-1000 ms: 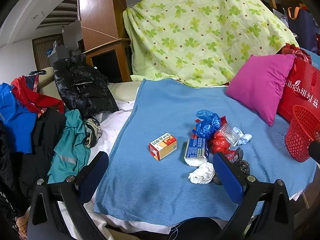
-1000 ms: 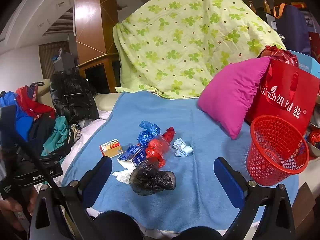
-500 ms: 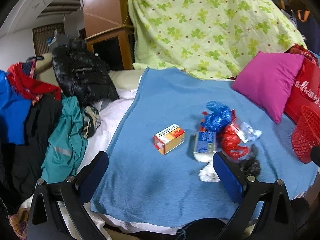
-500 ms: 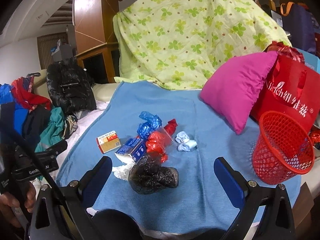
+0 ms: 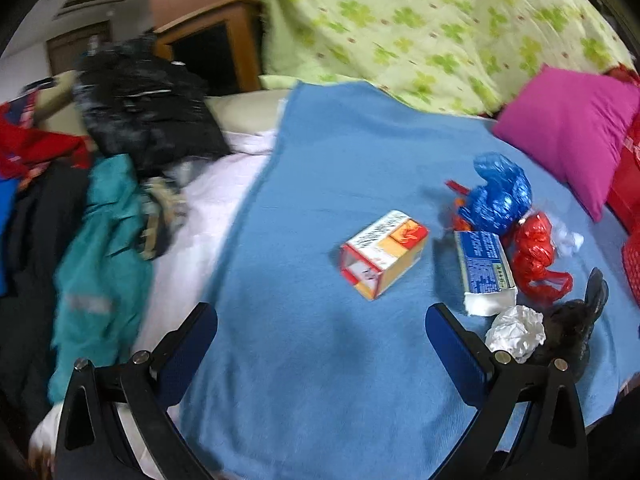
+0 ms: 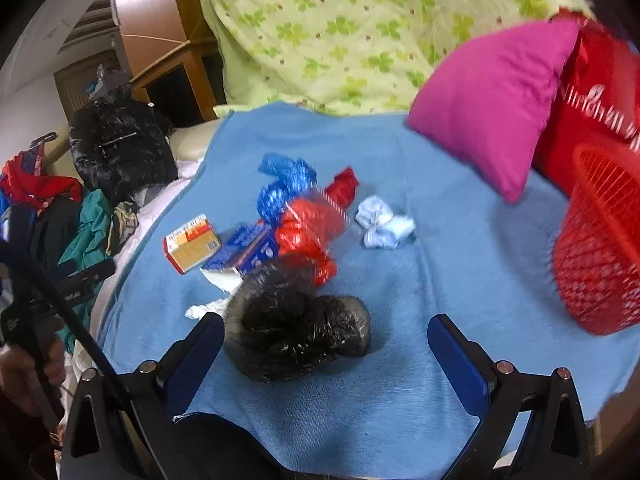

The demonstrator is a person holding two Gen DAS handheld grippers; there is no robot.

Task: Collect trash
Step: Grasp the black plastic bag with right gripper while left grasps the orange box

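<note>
**A:** So both grippers are empty, fingers spread wide. The right gripper [image 6: 324, 348] is basically on top of the black plastic bag [image 6: 296, 332]: the wad sits just ahead of the tips, a bit toward the left finger [image 6: 196, 350], lying crossways to them, so I reckon a straight push forward would bracket it. The right one is clearly closer to it.

**B:** And the left?

**A:** The left gripper [image 5: 320, 344] has bare blue blanket [image 5: 320, 400] between its fingers. The orange and white carton [image 5: 384, 254] lies ahead and slightly right, long axis slanting up to the right. The crumpled white tissue [image 5: 516, 330] is just beside its right finger [image 5: 452, 344].

**B:** Room to work?

**A:** Plenty near the front edge. Further back it's crowded: blue and white box [image 6: 244, 250], red bag [image 6: 312, 228] and blue bag [image 6: 284, 184] are all touching. The pale blue wad [image 6: 384, 222] sits apart. The red mesh basket [image 6: 600, 256] is off right, tipped over, open mouth up-left, with clear blanket in between. Beyond that, the pink pillow [image 6: 488, 92].
</note>
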